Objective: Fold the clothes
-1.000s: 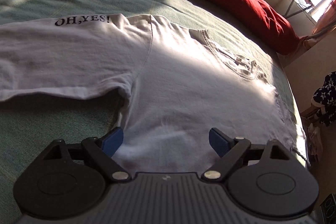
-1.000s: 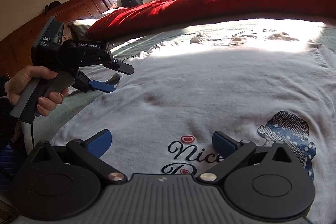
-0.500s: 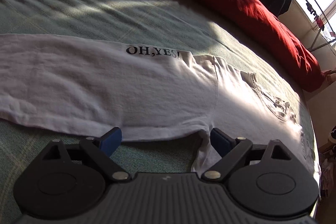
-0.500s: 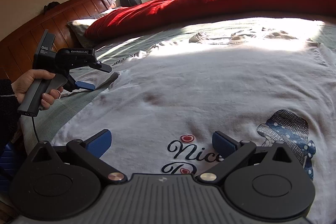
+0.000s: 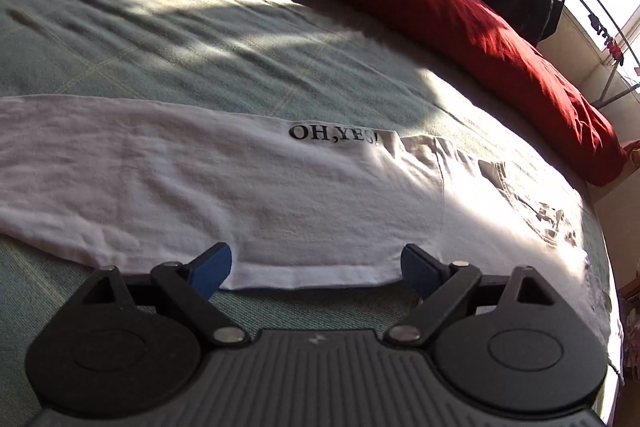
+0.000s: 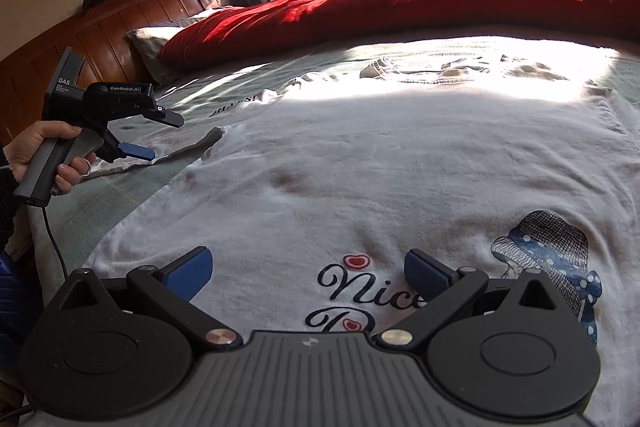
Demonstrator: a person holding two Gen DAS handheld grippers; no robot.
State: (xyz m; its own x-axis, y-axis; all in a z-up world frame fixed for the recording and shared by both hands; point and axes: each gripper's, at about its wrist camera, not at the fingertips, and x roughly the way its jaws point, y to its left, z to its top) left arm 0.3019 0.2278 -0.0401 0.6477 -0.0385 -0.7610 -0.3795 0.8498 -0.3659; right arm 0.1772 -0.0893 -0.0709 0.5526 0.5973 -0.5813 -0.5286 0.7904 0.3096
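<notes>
I have the white T-shirt (image 6: 380,167) spread flat on the green bedsheet (image 5: 160,39), print up, collar at the far side, long axis near to far. It looks light, soft and limp, so I would pinch a hem edge. Left gripper (image 5: 316,267) stands wide open over the left sleeve (image 5: 200,195) hem, holding nothing. Right gripper (image 6: 306,273) hangs wide open, empty, above the near chest.
</notes>
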